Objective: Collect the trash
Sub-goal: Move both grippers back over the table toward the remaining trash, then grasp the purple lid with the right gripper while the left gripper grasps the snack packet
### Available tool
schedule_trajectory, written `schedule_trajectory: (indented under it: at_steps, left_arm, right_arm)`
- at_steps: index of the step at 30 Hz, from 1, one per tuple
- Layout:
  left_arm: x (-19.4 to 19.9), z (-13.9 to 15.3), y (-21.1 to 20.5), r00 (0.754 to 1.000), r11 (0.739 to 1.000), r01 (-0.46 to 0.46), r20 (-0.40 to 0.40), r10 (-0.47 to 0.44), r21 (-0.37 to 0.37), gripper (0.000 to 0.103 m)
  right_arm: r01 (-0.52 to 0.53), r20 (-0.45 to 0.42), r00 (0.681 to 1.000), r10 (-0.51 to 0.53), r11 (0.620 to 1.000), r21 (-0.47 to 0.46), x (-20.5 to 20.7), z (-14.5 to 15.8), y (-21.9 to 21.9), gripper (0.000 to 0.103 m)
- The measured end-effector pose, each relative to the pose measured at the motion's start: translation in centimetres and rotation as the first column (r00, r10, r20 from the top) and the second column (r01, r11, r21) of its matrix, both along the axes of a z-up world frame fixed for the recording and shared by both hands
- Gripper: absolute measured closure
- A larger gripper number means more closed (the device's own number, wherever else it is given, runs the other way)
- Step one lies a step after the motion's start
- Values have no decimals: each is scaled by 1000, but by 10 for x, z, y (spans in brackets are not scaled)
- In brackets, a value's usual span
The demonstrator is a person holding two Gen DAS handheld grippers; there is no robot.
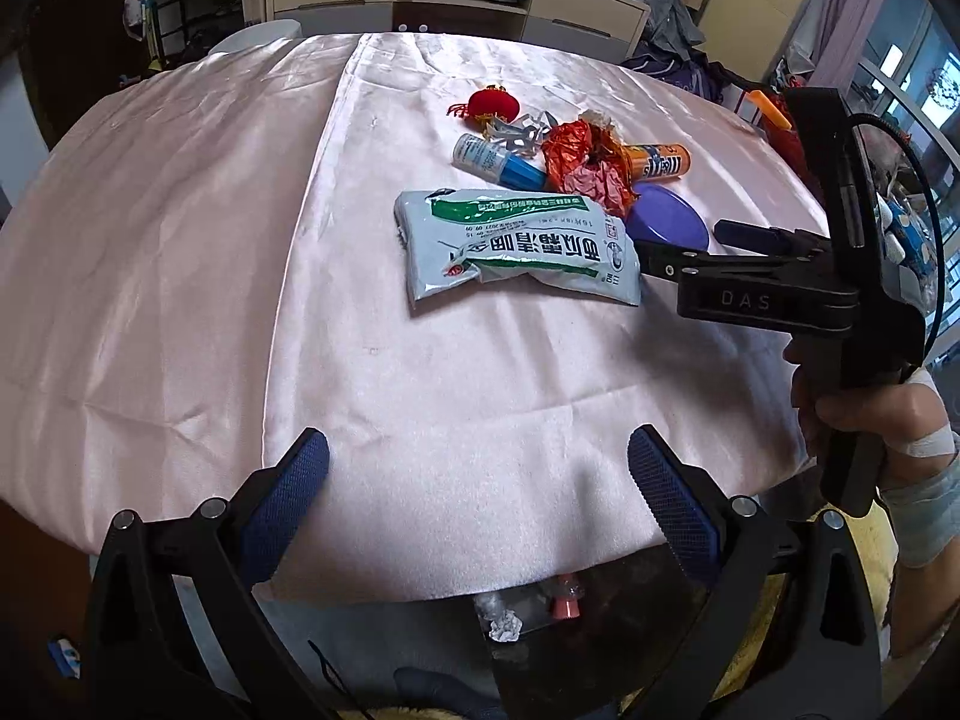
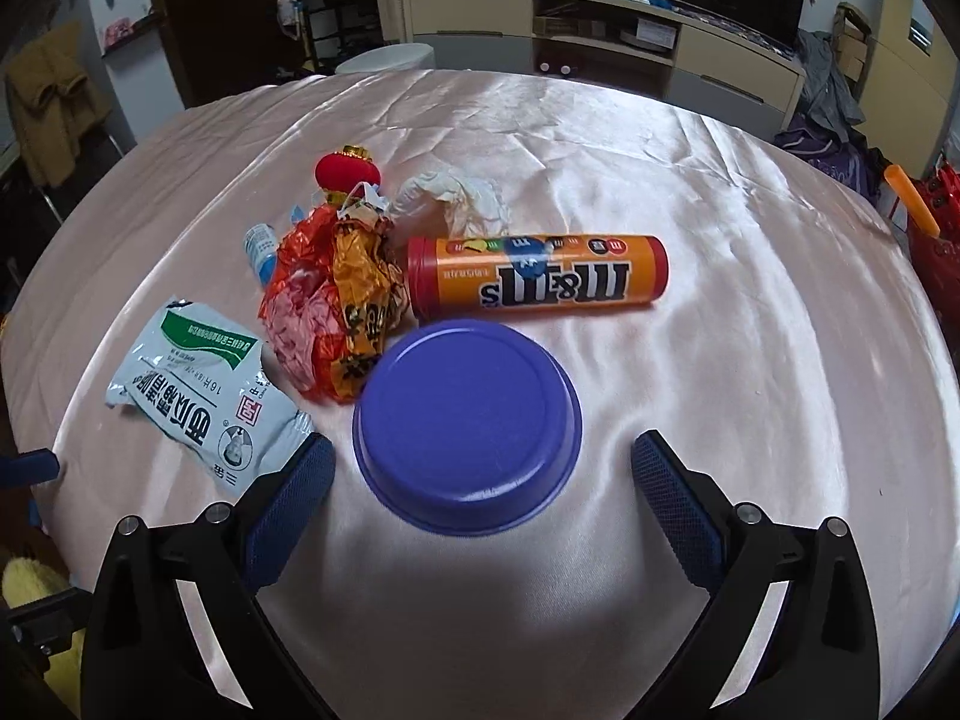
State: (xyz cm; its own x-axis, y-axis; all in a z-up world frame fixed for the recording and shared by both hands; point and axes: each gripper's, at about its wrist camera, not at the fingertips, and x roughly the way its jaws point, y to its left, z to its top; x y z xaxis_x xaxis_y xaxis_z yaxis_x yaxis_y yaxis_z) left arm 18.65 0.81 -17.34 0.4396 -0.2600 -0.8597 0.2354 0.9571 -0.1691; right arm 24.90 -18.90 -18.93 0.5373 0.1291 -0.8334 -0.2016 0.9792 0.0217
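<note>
**Collecting trash: all items on the cloth, both grippers empty**

Seen from the right wrist view, left to right. The grey-green sachet point(image 2: 204, 384) lies flat on the pink tablecloth point(image 2: 690, 168) at the left of the heap, its near corner just beside the left fingertip of the right gripper point(image 2: 483, 468). Behind it, a small blue-capped bottle point(image 2: 261, 249) lies on its side, partly hidden by the crumpled red-orange wrapper point(image 2: 333, 312). A red lantern ornament point(image 2: 348, 171) sits at the back of the heap, with a wad of white tissue point(image 2: 450, 195) to its right. The orange candy tube point(image 2: 537, 276) lies on its side, one end touching the wrapper. In front of the tube rests the purple lid point(image 2: 468, 426), upside-down in appearance, between and just ahead of the right gripper's fingers, which are spread wide and touch nothing.

In the left wrist view the left gripper point(image 1: 477, 480) hovers over bare cloth near the table edge, well short of the sachet point(image 1: 516, 243); its fingers are likewise spread with nothing between them. The right gripper point(image 1: 702, 246) enters from the right, beside the lid point(image 1: 669, 216).

Judged progress: no receptacle for the trash is visible, and no item is lifted or held. Collection appears to be at its outset, with every visible piece left to gather; the lid looks the likeliest first pick.
</note>
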Motion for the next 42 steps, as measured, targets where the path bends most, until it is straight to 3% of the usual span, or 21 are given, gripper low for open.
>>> schedule_trajectory:
  at_steps: [4,6,19,25,30,38,42]
  left_arm:
    - [12,0,-1,1000,1000,4,2,-4,-3,8]
    - [18,0,-4,1000,1000,8,6,-8,-1,8]
    - [72,5,-38,998,999,52,44,-52,-5,8]
    - [84,-13,-54,997,996,68,27,-70,53,8]
    - [85,-18,-61,994,992,77,69,-84,101,9]
    - [81,-9,-55,993,993,81,77,-88,83,40]
    - [66,-9,-58,991,990,96,84,-104,100,48]
  right_arm:
    - [-10,26,1000,10,1000,5,2,1,0,5]
    - [-3,50,999,2,1000,12,1,4,-3,24]
    - [58,42,997,-61,996,62,-3,7,-42,27]
    - [76,19,997,-80,986,147,-15,9,-58,27]
    - [95,12,995,-99,980,177,-26,8,-67,27]
    - [106,5,994,-108,980,171,-40,9,-71,27]
    - [88,-5,996,-89,980,176,-51,9,-64,27]
